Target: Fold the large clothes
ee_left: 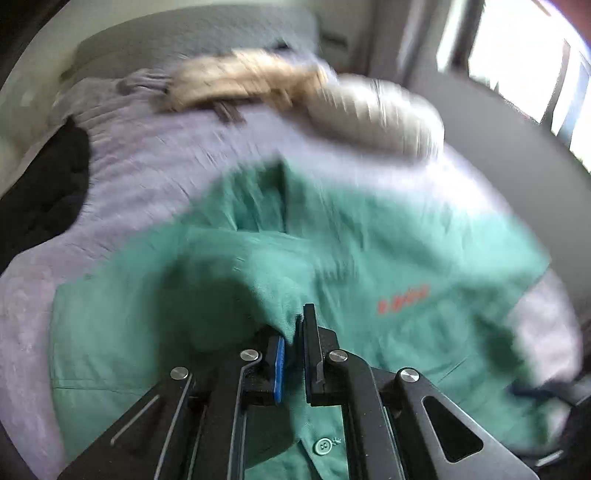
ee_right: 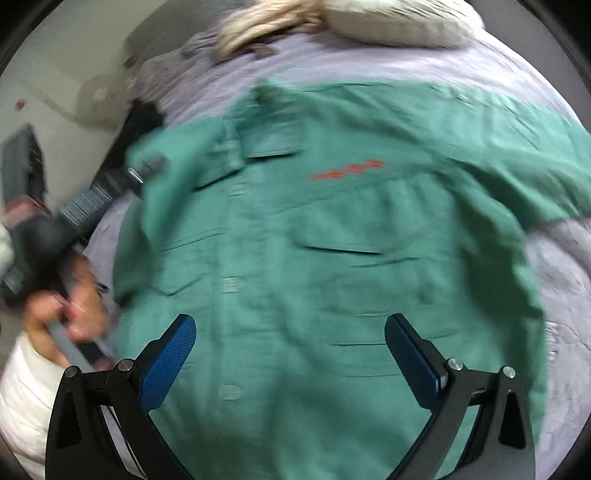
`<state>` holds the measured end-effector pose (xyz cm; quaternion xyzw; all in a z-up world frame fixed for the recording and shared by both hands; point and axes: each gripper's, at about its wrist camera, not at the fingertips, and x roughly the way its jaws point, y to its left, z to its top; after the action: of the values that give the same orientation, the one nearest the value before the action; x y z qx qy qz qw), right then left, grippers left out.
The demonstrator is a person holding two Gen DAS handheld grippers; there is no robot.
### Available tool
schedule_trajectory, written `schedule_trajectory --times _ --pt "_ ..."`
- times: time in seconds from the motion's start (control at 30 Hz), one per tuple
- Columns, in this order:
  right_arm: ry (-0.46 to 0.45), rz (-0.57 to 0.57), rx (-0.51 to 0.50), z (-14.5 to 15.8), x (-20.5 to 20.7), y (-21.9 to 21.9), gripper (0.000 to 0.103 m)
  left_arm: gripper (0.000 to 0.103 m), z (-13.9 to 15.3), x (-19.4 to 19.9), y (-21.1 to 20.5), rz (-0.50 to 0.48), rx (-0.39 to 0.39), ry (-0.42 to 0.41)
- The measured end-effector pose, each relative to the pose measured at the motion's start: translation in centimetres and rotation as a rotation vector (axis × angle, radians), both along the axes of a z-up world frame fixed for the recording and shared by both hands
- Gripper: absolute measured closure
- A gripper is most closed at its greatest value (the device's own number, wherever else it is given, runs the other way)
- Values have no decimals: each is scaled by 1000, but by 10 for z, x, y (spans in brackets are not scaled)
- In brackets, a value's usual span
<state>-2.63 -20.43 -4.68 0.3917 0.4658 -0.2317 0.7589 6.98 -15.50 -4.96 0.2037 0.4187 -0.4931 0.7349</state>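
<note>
A large green button shirt (ee_right: 332, 229) with small red lettering lies front up on a bed covered in a pale lilac sheet (ee_right: 554, 295). In the left wrist view my left gripper (ee_left: 293, 332) is shut on a raised fold of the green shirt (ee_left: 369, 240), which hangs lifted above the rest of the cloth. Seen from the right wrist, the left gripper (ee_right: 147, 170) holds the shirt's left sleeve, with a hand (ee_right: 70, 306) on its handle. My right gripper (ee_right: 290, 328) stands open above the shirt's lower front with nothing between its blue pads (ee_right: 170, 354).
Pale pillows (ee_right: 399, 18) and a tan blanket (ee_right: 266, 22) lie at the head of the bed. A black garment (ee_left: 48, 192) sits at the bed's left edge. A window (ee_left: 535, 66) is at the upper right. The floor (ee_right: 55, 110) shows left of the bed.
</note>
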Motion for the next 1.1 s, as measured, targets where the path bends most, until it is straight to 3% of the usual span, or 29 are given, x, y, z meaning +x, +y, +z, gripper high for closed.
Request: schedule_trajectory --times 0.07,0.1,0.13,0.3,0.37,0.5,0.6,0.7,0.77,0.8,0.83,0.93,1.0,1.07,1.1 --pt "10 -28 20 -6 -15 -15 1 65 -21 -14 -4 -33 86 -16" --pt "12 -41 27 -8 -19 -20 1 31 -24 -23 -1 -27 101 -26" --pt "10 -52 35 -8 -24 -27 1 10 -23 -32 10 -9 100 -55" --pt "9 -26 8 -4 -13 -37 1 8 9 -45 67 21 86 -181" --pt "12 33 -32 1 14 -33 1 8 15 -30 99 89 90 -197" --pt "43 208 -193 6 83 -5 1 8 1 18 154 321 194 -244" --pt "111 359 -350 -7 149 31 1 8 -24 56 181 457 242 -156" --pt "241 465 -579 -36 198 60 1 8 -48 73 197 513 259 -72" --pt "316 495 -678 -53 211 62 15 8 -60 75 198 521 248 -43" --pt "283 485 -650 -50 209 56 57 8 -61 74 200 524 246 -43" --pt "249 439 -609 -42 204 45 93 8 -62 73 202 524 247 -44" --pt "-122 169 -262 -4 147 -17 92 8 -63 73 198 513 229 -37" --pt "-223 -2 -72 -13 110 -47 89 8 -65 71 195 499 222 -32" --pt "-273 -182 119 -40 74 -70 62 8 -67 72 188 489 235 -35" --pt "-280 -251 191 -52 60 -77 35 8 -67 74 187 486 240 -30"
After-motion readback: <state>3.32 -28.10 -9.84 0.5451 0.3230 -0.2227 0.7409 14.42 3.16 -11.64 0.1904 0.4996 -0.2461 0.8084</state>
